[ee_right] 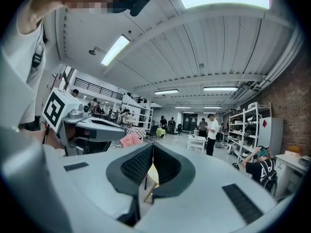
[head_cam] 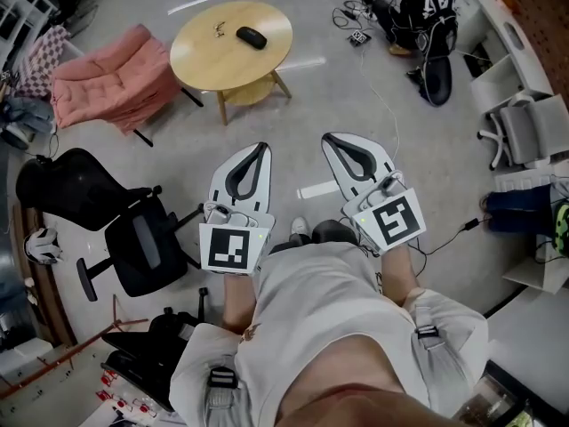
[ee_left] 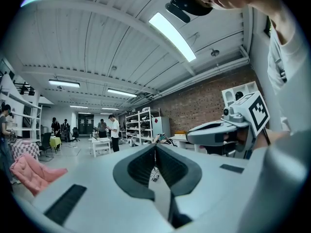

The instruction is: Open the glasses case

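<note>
- Two grippers are in the head view, one in each hand, held level and side by side in front of the person's body. They do not touch each other.
- We read the left gripper (head_cam: 263, 148) as closed: in the left gripper view its jaws meet tip to tip, and nothing sits between them.
- We read the right gripper (head_cam: 327, 138) the same way: in the right gripper view its tips are together and it holds nothing. Light wood shows through the loop below the tips.
- We find the glasses case (head_cam: 251, 36), a dark oblong, lying on the round wooden table (head_cam: 267, 69) near the middle of the top. It looks shut.
- We note the case is well apart from both grippers, with bare floor between the table and the jaw tips.
- We see a small pale item (head_cam: 217, 30) just beside the case on the same top; it is too small to identify.
- We log a pink padded chair (head_cam: 111, 74) beside the table and a black office chair (head_cam: 133, 243) near the left gripper.
- We also see a seated person (head_cam: 427, 7) on the floor beyond the right gripper, among cables.
</note>
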`<state>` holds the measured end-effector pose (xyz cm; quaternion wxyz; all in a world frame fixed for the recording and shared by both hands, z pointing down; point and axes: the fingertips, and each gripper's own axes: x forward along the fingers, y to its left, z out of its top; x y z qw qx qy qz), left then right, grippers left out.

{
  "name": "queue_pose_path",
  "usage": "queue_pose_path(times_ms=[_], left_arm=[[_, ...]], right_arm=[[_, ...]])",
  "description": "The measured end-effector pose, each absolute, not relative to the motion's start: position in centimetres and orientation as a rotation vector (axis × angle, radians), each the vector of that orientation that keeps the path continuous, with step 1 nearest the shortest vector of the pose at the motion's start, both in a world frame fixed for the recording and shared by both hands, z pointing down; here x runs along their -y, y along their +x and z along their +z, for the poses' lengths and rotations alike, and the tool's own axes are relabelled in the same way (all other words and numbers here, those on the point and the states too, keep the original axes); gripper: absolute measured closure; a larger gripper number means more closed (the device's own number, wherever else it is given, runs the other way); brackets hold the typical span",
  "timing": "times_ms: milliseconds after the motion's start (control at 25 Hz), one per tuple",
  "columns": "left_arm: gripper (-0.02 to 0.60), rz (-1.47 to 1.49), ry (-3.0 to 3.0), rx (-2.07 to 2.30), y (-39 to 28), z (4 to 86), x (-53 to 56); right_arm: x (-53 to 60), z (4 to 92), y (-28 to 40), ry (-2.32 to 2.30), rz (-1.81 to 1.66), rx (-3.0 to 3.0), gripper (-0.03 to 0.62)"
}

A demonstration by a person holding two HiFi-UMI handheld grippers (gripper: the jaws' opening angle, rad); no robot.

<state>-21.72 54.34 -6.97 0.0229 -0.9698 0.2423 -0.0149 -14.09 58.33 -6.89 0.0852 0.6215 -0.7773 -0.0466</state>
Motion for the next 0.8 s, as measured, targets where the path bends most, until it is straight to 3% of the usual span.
queue_pose_path(times_ms=[400,800], left_arm=[[0.56,-0.066,-3.013,-0.76,-17.7,-6.4,-48.6],[0.56,-0.122,-2.974,-0.85,-10.0,-6.6,-42.2]], right_arm=[[-52.6,-6.2,-10.4,1.849,-0.099,2.317,0.574],[-45.9,-6.4,-2.5,1.806,-0.097,2.397,0.574]])
